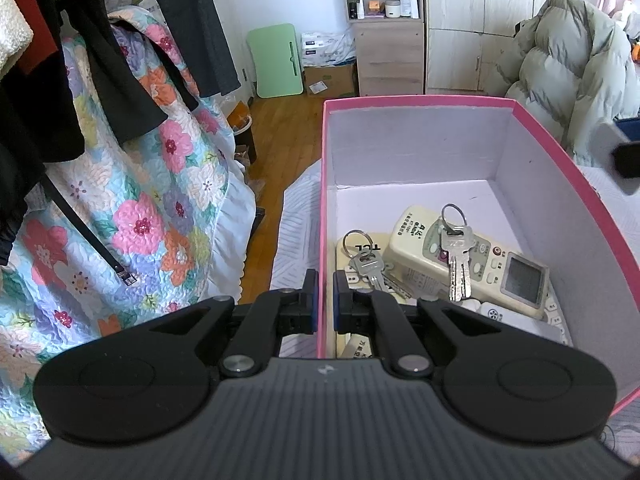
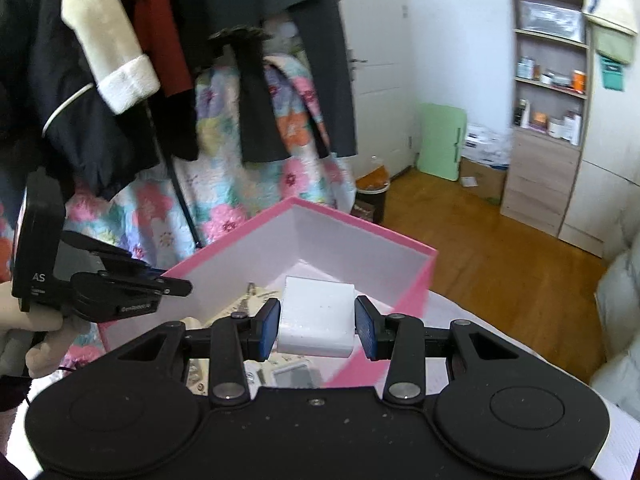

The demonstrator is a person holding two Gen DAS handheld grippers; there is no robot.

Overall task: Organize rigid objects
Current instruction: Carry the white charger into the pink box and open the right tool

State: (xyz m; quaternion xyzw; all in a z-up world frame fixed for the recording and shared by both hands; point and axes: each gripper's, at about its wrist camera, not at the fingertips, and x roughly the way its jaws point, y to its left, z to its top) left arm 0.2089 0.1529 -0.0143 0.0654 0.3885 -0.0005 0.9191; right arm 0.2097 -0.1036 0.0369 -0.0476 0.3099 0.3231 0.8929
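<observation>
While the left gripper point(image 1: 325, 300) pinches the near wall of the pink cardboard box point(image 2: 416, 292), the right gripper point(image 2: 318, 330) clamps a white rectangular plastic block point(image 2: 316, 320) crosswise just above the box's open interior, so its release lies straight below.

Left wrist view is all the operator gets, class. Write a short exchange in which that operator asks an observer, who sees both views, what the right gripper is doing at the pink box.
Operator: Something blurred shows at my right edge. Is anything carried there?
Observer: Yes. The right gripper holds a white block between its blue pads.
Operator: Where is that block relative to the pink box?
Observer: It hangs over the open box, near its front wall, above the things already inside.
</observation>
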